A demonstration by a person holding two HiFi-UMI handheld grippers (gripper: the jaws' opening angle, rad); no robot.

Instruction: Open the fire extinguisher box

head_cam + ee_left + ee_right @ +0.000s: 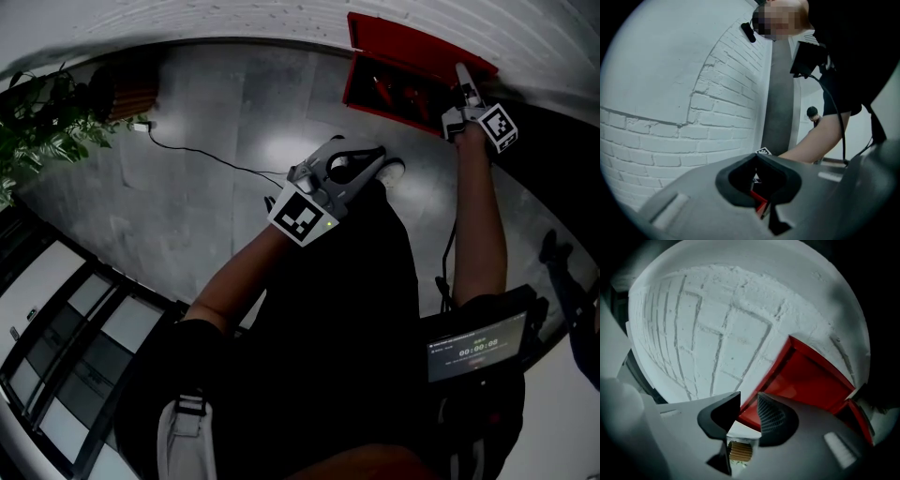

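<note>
The red fire extinguisher box stands against the white brick wall at the top right of the head view, with its front open and dark items inside. My right gripper reaches to the box's right end. In the right gripper view its jaws stand a little apart, and the edge of the red door runs just past the tips without either pad pressing on it. My left gripper hangs over the floor, away from the box. Its tips meet with nothing between them.
A potted plant stands at the far left, and a black cable trails across the grey floor. A screen device hangs at my waist. Window frames are at the lower left. Another person stands far off.
</note>
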